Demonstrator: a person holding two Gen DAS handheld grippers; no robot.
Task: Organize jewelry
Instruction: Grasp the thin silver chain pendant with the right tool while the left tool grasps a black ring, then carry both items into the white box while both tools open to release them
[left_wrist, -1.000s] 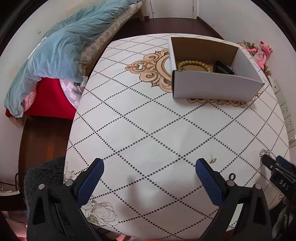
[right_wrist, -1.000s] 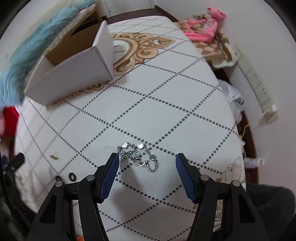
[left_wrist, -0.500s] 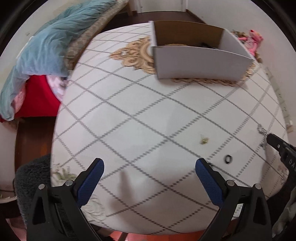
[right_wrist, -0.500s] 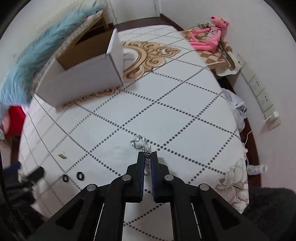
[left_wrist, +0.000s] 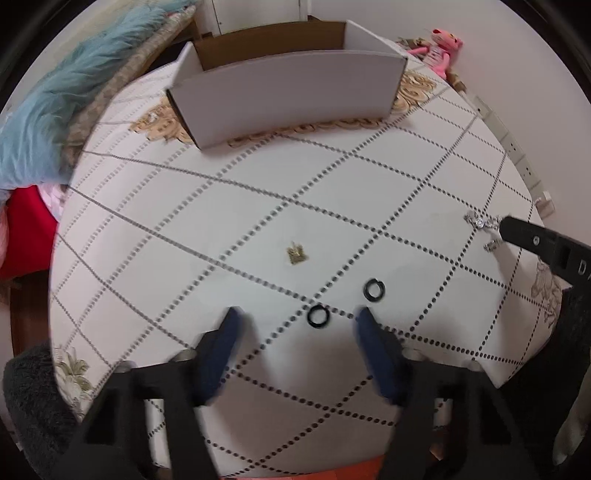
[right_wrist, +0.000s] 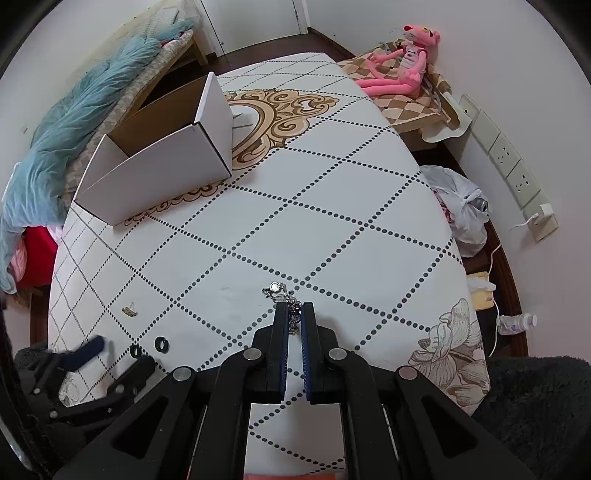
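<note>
My left gripper points down at the table, its jaws closing around a small black ring that the pads do not touch. A second black ring lies just to the right, and a little gold earring lies beyond. In the right wrist view, my right gripper is shut on a silver crystal chain, whose free end rests on the cloth. The left gripper shows at lower left beside both rings. An open white box stands at the far side.
The table has a white cloth with dotted diamonds. A bed with a blue blanket is at the left. At the right are a pink plush toy, a plastic bag and wall sockets.
My left gripper has moved right and down over the black rings and its jaws have narrowed. My right gripper has closed on the silver chain.
</note>
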